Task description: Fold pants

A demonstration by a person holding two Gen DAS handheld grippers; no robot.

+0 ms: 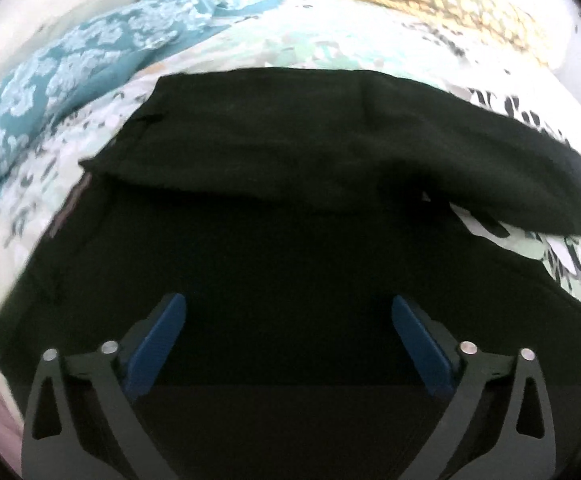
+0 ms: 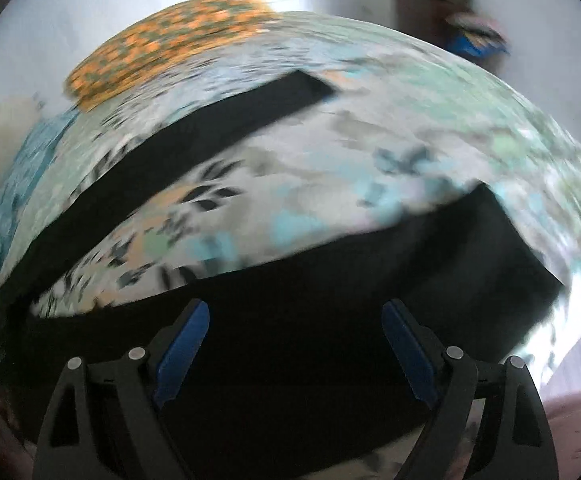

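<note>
Black pants [image 1: 310,152] lie spread on a floral bedsheet [image 1: 250,48]. In the left wrist view the waist part fills the near field and one leg runs off to the right. My left gripper [image 1: 289,312] is open and empty, just above the black cloth. In the right wrist view the two legs are spread apart: the far leg [image 2: 194,136] runs diagonally up and the near leg [image 2: 390,272] lies under my right gripper [image 2: 295,316], which is open and empty. This view is blurred by motion.
A teal patterned pillow [image 1: 70,80] lies at the left of the bed and an orange patterned pillow [image 1: 442,4] at the far side, also in the right wrist view [image 2: 170,40]. A dark piece of furniture with a blue item [image 2: 450,20] stands beyond the bed.
</note>
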